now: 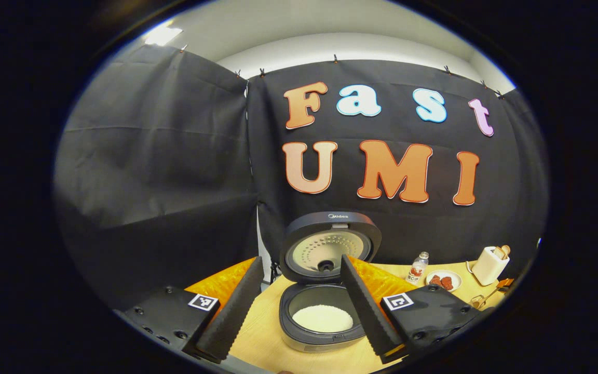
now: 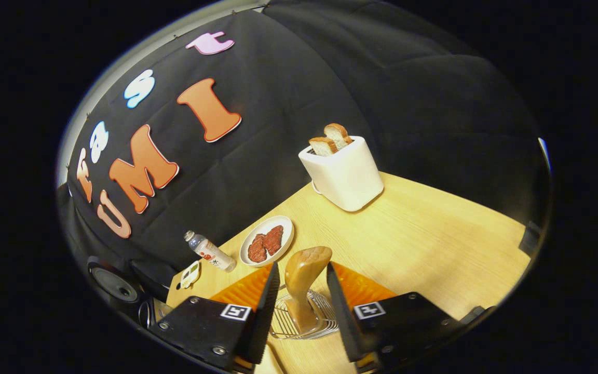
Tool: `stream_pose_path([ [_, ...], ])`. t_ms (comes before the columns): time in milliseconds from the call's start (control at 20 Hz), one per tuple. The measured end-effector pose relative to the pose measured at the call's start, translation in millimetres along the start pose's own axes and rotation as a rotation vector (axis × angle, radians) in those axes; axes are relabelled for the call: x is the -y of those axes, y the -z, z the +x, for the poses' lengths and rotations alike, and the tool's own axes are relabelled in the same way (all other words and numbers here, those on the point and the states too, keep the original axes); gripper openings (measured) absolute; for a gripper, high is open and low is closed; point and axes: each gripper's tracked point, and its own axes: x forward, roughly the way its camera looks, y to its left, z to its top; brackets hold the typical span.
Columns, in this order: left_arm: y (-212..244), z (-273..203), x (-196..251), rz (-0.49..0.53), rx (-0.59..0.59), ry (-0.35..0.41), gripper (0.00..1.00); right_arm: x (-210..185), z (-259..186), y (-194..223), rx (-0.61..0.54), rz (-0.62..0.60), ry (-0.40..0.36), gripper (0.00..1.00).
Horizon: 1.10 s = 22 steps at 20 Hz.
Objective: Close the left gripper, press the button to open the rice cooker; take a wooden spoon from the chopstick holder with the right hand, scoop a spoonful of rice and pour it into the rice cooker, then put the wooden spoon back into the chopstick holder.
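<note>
The rice cooker (image 1: 325, 311) stands open on the wooden table, its round lid (image 1: 330, 244) tipped up and white rice (image 1: 322, 318) lying in the pot. My left gripper (image 1: 301, 258) hangs open in front of it, one finger on each side, touching nothing. In the right gripper view a wooden spoon (image 2: 303, 280) stands upright in the wire chopstick holder (image 2: 283, 326). My right gripper (image 2: 303, 266) is open around the spoon's wide upper end, with a gap showing on both sides.
A white toaster (image 2: 343, 174) with two bread slices stands at the back of the table (image 2: 434, 234). A plate of red food (image 2: 268, 240) and a small bottle (image 2: 209, 252) lie toward the wall. These also appear right of the cooker: toaster (image 1: 488, 265), plate (image 1: 444, 280), bottle (image 1: 418, 267).
</note>
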Motion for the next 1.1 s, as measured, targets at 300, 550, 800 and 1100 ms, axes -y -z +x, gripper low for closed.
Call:
stream_pose_path([
  [300,-0.1,-2.4,-19.2,0.013,-0.007,-0.033,0.98,-15.2,5.6,5.7,-0.020,0.024,-0.028,0.23],
  [550,0.3,-0.1,-23.1,-0.013,-0.016,-0.014,1.00,-25.6,1.8,0.8,-0.008,-0.113,-0.018,0.10],
  [800,-4.9,1.1,-27.2,-0.034,-0.004,0.023,1.00,-57.2,-28.8,-32.9,0.078,-0.207,-0.021,0.10],
  [1100,-9.3,8.1,-32.4,-0.009,0.018,0.085,1.00,-126.6,-100.3,-55.0,0.179,-0.394,-0.073,0.10],
])
